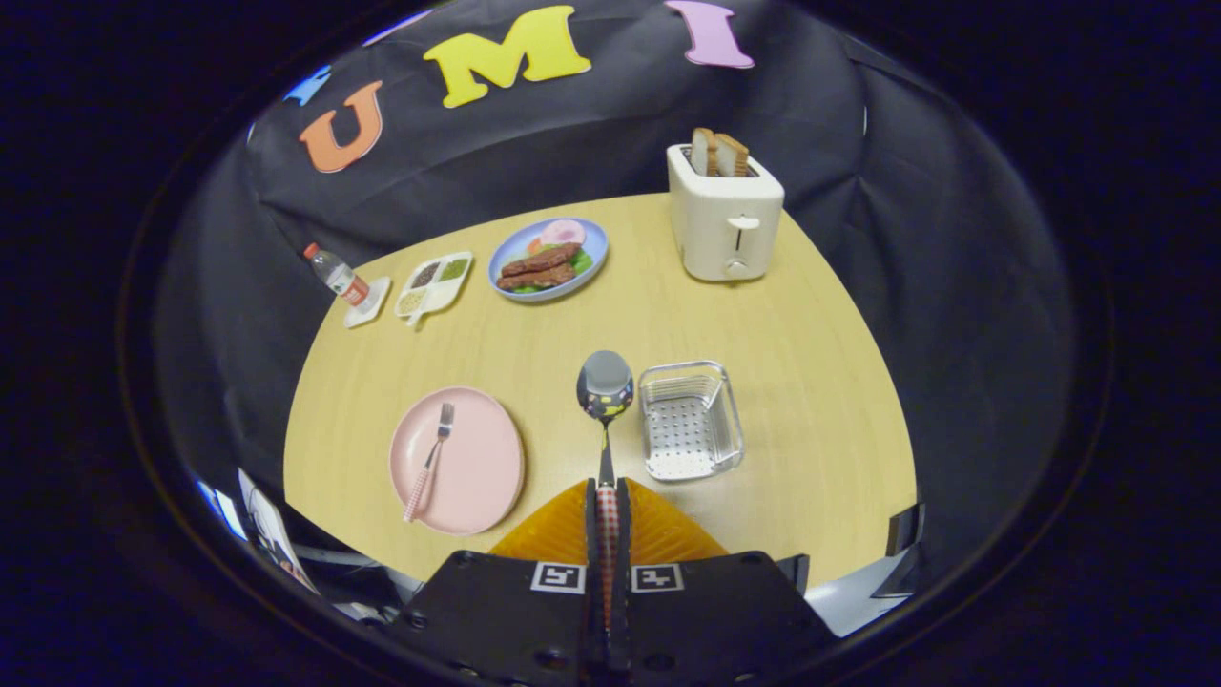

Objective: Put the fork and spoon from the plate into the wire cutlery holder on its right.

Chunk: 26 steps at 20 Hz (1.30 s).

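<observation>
Jaws grip one spoon (605,386); one fork (430,463) on plate (482,468).

Glossy metal spoon (605,386), shiny perforated-metal cutlery holder (689,420), matt wood-grain table (811,382).

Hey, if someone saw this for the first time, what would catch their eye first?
Probably the spoon, clamped by its handle in the gripper and held up above the table between the pink plate and the wire cutlery holder. Next, the fork lying on that plate, then the white toaster with bread at the far edge.
</observation>
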Motion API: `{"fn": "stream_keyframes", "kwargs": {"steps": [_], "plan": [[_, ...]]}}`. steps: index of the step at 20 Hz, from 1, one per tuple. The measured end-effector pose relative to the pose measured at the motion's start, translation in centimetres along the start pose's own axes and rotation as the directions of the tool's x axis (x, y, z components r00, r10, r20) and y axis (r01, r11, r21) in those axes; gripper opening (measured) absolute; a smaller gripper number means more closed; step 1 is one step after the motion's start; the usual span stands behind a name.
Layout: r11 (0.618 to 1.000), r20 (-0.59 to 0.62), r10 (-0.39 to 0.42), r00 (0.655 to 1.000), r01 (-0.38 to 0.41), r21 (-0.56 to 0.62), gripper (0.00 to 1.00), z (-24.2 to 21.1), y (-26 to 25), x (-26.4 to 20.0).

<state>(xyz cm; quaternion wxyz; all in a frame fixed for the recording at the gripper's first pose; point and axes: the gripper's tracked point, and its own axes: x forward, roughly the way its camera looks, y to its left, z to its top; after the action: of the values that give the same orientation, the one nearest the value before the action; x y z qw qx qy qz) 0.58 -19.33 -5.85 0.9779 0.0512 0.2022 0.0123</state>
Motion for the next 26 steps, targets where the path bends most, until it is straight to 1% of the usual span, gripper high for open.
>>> {"fn": "stream_keyframes", "kwargs": {"steps": [1, 3, 4, 6, 10, 15, 17, 18, 20, 21, 24, 25, 26], "plan": [[1.0, -0.015, -0.014, 1.0, 0.014, -0.001, 0.03, 0.0, -1.0, 0.1], [1.0, -0.062, -0.016, 0.998, 0.016, 0.006, 0.03, -0.5, -1.9, 0.0], [1.0, -0.095, -0.003, 0.995, 0.004, 0.015, 0.03, -0.7, -2.0, 0.1], [1.0, -0.172, -0.014, 0.985, 0.017, 0.014, 0.03, -1.3, -3.0, 0.6], [0.999, -0.319, -0.036, 0.947, 0.042, 0.014, 0.03, -1.0, -4.4, 2.0], [0.997, -0.416, -0.068, 0.907, 0.073, -0.003, 0.03, 0.7, -5.1, 4.1], [0.996, -0.462, -0.091, 0.882, 0.09, -0.024, 0.03, 0.5, -5.2, 4.6], [0.996, -0.474, -0.091, 0.876, 0.088, -0.028, 0.03, 0.6, -5.0, 4.8], [0.996, -0.477, -0.086, 0.875, 0.074, -0.043, 0.03, 1.0, -4.8, 5.4], [0.996, -0.471, -0.086, 0.878, 0.073, -0.046, 0.06, 1.3, -4.6, 5.6], [0.996, -0.45, -0.089, 0.889, 0.07, -0.058, 0.06, 1.9, -4.2, 5.7], [0.996, -0.443, -0.081, 0.893, 0.062, -0.058, 0.11, 2.1, -3.9, 5.7], [0.996, -0.437, -0.081, 0.896, 0.061, -0.059, 0.1, 2.3, -3.8, 5.6]]}}
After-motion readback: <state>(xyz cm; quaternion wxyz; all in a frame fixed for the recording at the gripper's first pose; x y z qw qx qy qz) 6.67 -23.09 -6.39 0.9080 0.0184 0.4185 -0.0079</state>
